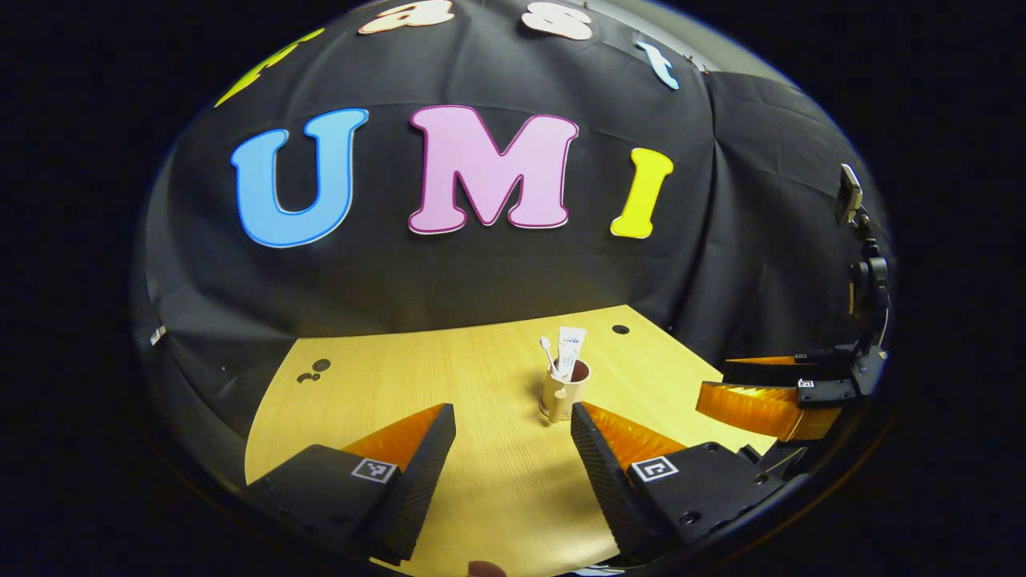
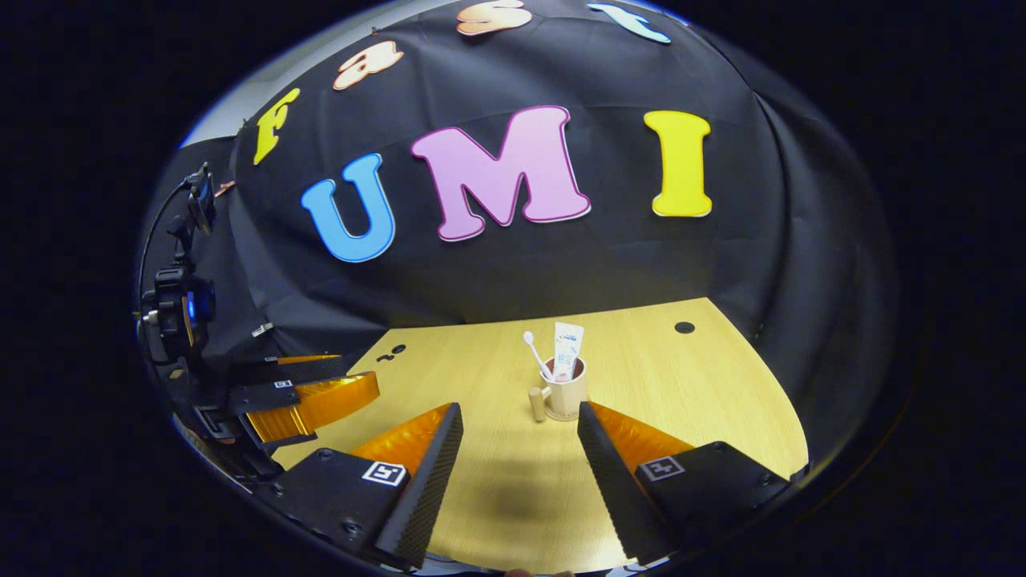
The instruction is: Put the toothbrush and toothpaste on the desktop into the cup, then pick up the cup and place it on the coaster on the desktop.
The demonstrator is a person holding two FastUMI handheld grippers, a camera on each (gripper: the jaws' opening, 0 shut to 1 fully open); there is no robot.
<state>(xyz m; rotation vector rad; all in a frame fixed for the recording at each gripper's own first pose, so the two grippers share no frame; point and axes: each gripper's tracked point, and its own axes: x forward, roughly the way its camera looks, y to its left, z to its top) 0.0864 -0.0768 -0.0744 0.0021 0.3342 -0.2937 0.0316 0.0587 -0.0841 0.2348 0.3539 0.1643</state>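
Observation:
A beige cup [image 1: 565, 394] stands upright in the middle of the wooden desktop [image 1: 385, 385], a white toothbrush [image 1: 547, 349] and a white toothpaste tube [image 1: 571, 347] sticking up out of it. In the left gripper view my left gripper [image 1: 513, 417] is open, and the cup stands just beyond its right fingertip, untouched. The right gripper view shows the same cup [image 2: 566, 397], handle to the left, with toothbrush [image 2: 532, 344] and tube [image 2: 567, 349] inside. There my right gripper [image 2: 521, 413] is open, short of the cup. Whether a coaster lies under the cup I cannot tell.
The right gripper [image 1: 765, 397] hovers at the desk's right edge in the left gripper view. The left gripper [image 2: 313, 401] is at the left edge in the right gripper view. Round holes [image 1: 620, 329] [image 2: 684, 327] mark the desk's far corners. A small device on a stand [image 1: 850, 192] rises at the side.

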